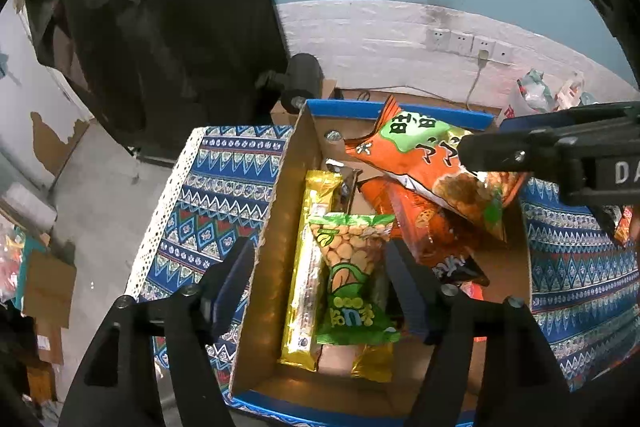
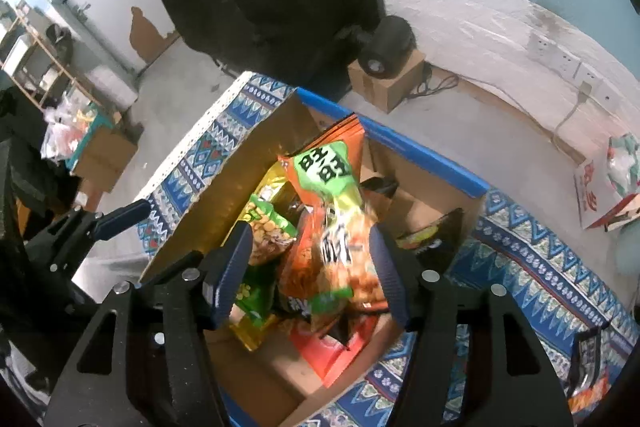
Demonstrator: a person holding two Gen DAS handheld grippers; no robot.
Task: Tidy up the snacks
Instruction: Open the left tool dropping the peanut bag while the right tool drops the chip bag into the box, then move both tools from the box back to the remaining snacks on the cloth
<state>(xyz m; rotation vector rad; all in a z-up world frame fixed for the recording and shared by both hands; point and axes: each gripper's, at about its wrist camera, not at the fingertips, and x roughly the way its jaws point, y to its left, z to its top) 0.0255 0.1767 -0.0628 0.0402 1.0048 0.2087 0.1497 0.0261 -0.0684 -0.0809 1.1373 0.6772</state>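
An open cardboard box [image 1: 276, 211] with a blue rim stands on a patterned blue cloth. Inside lie a green cracker bag [image 1: 352, 279], a long gold packet [image 1: 308, 267] and orange and dark snack bags [image 1: 432, 239]. My left gripper [image 1: 320, 283] is open above the box's left part, its fingers either side of the green bag, holding nothing. My right gripper [image 2: 312, 267] is open above the box; an orange and green snack bag [image 2: 332, 223] hangs tilted between its fingers. From the left wrist view this bag [image 1: 432, 163] is in the air over the box's far right, at the right gripper's fingertip [image 1: 496, 155].
The patterned cloth [image 1: 216, 195] covers the table around the box. A dark snack packet [image 2: 588, 371] lies on the cloth at the right. A black lamp on a small carton [image 2: 388, 67] stands behind the table. A red and white bag [image 2: 608, 183] lies at the far right.
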